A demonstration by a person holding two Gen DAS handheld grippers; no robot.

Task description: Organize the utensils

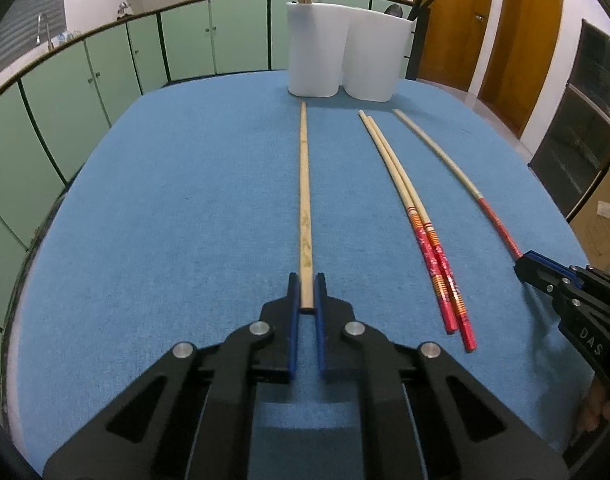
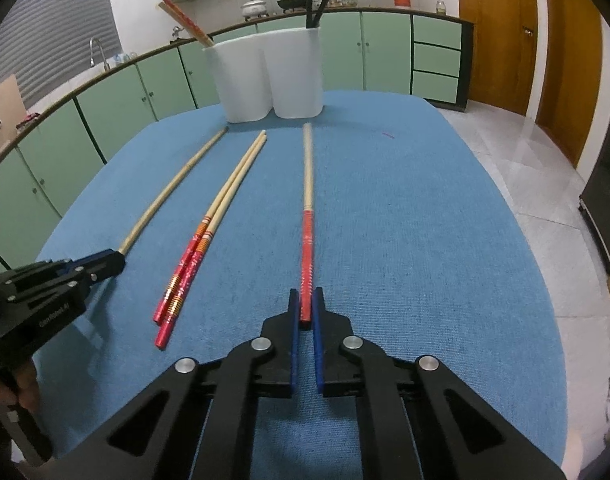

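Observation:
My left gripper (image 1: 306, 280) is shut on the near end of a plain wooden chopstick (image 1: 303, 184) that points at the white twin-cup holder (image 1: 341, 52). My right gripper (image 2: 306, 294) is shut on the red end of a red-handled chopstick (image 2: 307, 216); this gripper also shows in the left wrist view (image 1: 523, 264). A pair of red-handled chopsticks (image 1: 417, 216) lies on the blue cloth between the two held ones, also in the right wrist view (image 2: 209, 232). The holder (image 2: 273, 80) has red chopsticks in its left cup and black ones in its right cup.
The blue-covered table (image 1: 165, 200) ends behind the holder. Green kitchen cabinets (image 1: 105, 68) curve along the back and left. Wooden doors (image 1: 505, 28) stand at the right, with tiled floor (image 2: 525, 168) beside the table.

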